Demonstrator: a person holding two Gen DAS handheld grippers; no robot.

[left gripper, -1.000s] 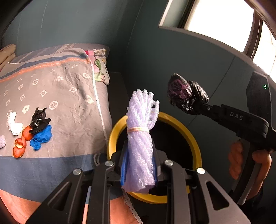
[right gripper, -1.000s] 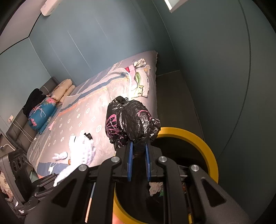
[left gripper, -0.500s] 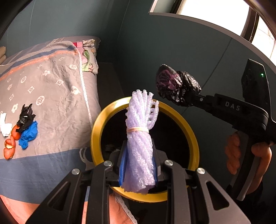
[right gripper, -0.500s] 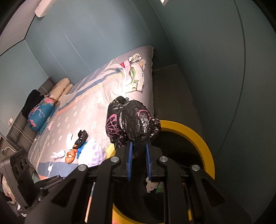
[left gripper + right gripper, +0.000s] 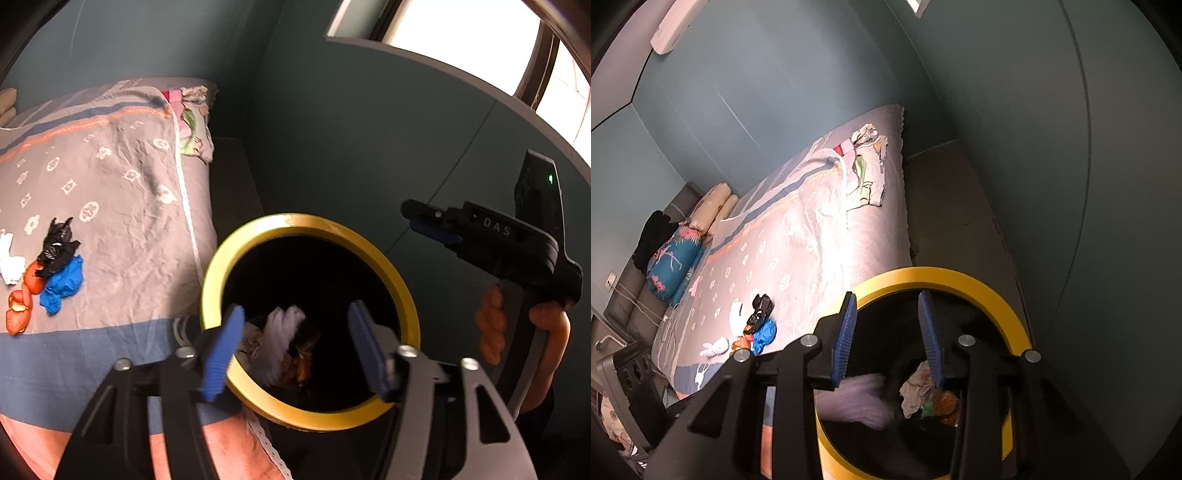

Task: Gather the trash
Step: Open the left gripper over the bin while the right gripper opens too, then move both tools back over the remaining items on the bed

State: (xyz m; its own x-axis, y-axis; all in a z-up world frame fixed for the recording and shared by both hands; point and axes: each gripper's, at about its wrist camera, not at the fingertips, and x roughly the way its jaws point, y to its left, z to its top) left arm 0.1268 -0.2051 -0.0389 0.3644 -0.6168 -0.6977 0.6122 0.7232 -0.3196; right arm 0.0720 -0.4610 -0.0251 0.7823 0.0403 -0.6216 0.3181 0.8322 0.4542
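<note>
The yellow-rimmed black bin (image 5: 295,221) (image 5: 942,275) stands against the bed's corner, and both grippers hang over its mouth. My left gripper (image 5: 293,350) is open and its jaws are opening, with nothing pressed between the blue pads. Below it, the purple foam net (image 5: 280,339) (image 5: 857,398) shows as a blur inside the bin. My right gripper (image 5: 888,336) (image 5: 432,225) is open too, jaws opening and bare. The black bag is lost in the dark bin. On the bedspread lie a black scrap (image 5: 57,240), a blue glove (image 5: 62,280), orange peel (image 5: 22,306) and white tissue (image 5: 9,258).
Crumpled paper (image 5: 916,387) and other scraps lie in the bin. The bed (image 5: 812,240) carries folded clothes (image 5: 868,173) at its far corner and pillows (image 5: 676,258) at the head. A narrow floor strip (image 5: 953,206) runs between bed and blue-grey wall. A hand (image 5: 517,325) holds the right gripper.
Both grippers have opened. The purple net has dropped from the left jaws into the bin, and the black bag has left the right jaws.
</note>
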